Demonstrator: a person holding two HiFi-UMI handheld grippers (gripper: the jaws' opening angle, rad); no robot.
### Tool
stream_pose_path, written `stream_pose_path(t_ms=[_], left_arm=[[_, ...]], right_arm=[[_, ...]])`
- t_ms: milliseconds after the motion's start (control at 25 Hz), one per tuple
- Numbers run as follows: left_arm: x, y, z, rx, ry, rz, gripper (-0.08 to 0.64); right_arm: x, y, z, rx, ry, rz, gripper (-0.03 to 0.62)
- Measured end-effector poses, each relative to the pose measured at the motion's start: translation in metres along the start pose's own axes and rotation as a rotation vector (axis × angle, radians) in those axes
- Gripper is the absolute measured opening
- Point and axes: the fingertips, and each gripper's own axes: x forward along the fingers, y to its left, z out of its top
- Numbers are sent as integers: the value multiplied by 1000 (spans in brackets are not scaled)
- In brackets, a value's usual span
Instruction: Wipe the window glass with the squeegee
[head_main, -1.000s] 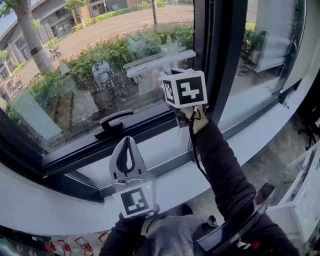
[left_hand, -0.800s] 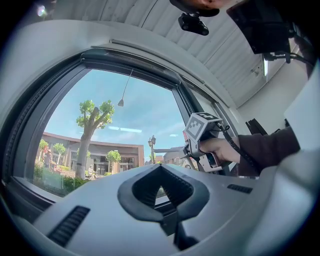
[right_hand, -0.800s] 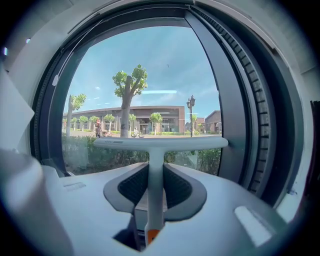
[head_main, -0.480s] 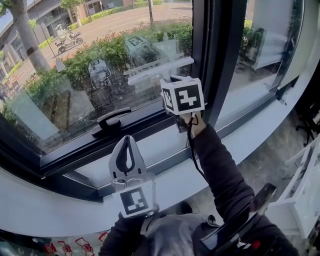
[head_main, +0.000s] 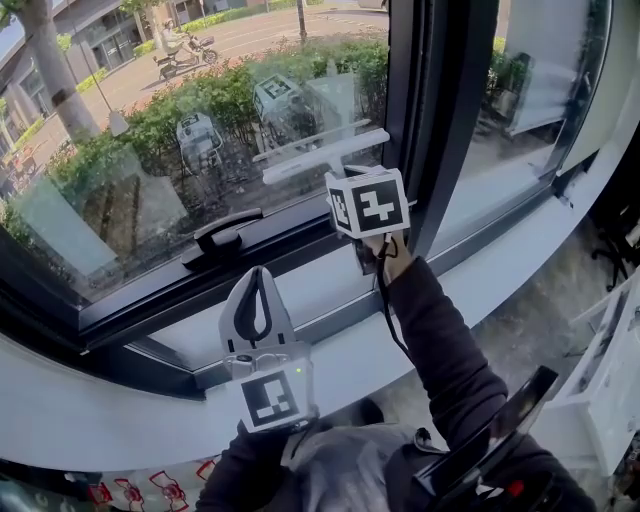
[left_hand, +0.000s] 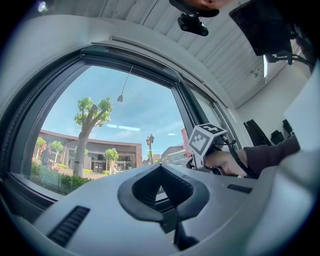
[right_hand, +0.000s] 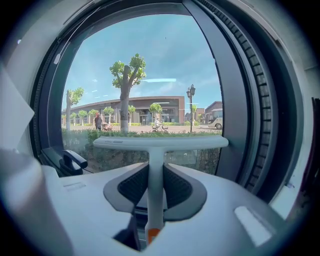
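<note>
Squeegee (right_hand: 160, 143), clenched by its handle in the jaws of the right gripper (right_hand: 155, 172), holds its white blade level against the window glass (head_main: 140, 190) above the black latch handle (head_main: 228, 235), while the left gripper (head_main: 257, 280) hovers lower, jaws pressed together and empty.

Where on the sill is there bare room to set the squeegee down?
The white sill is bare left of the left gripper, and again right of the right sleeve, below the right pane. The middle is crowded: both sit over it, and the window handle juts out above.
</note>
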Motion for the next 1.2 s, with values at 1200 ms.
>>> stream_pose_path(t_ms=[1200], left_arm=[[5, 9, -4, -16, -15, -9, -5]], right_arm=[[13, -2, -55, 16, 147, -14, 81]])
